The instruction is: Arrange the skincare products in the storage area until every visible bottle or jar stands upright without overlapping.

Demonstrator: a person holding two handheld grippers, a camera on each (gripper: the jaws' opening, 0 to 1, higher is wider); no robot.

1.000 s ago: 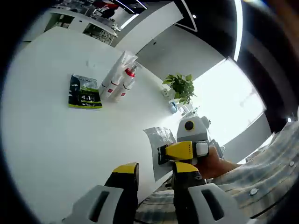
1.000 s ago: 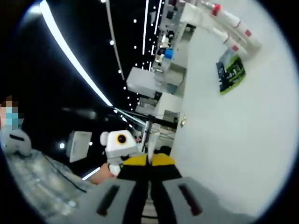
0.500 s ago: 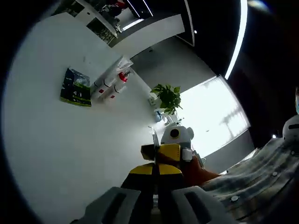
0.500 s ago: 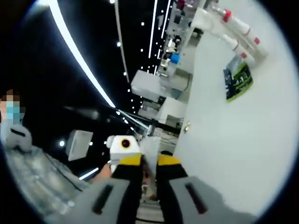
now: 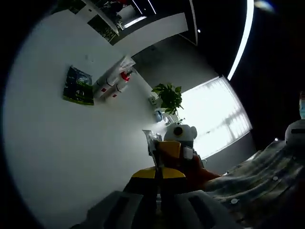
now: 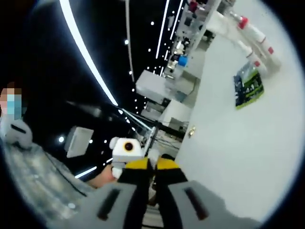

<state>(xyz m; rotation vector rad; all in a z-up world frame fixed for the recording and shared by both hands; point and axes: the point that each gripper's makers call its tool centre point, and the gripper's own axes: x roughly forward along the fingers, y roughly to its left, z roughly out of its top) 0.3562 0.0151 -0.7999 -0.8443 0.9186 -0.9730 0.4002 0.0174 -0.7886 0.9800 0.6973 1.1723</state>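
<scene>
Two or three white bottles with red caps lie side by side on the white table, next to a flat green and black sachet. In the right gripper view those bottles and the sachet sit at the far top right. A thin silvery packet stands edge-on just above my left gripper, whose jaws are shut on its lower edge. My right gripper meets the packet from the other side. In its own view my right gripper is nearly closed on the packet.
A potted plant stands at the table's far end by a bright window. Shelves with small items line the room beyond the table edge. A person's plaid sleeve is close behind the grippers, and the left gripper enters the right gripper view.
My left gripper went from open to shut and closed in on the packet. My right gripper loosened half a second ago and has closed again. Both views tilted with the hands.
</scene>
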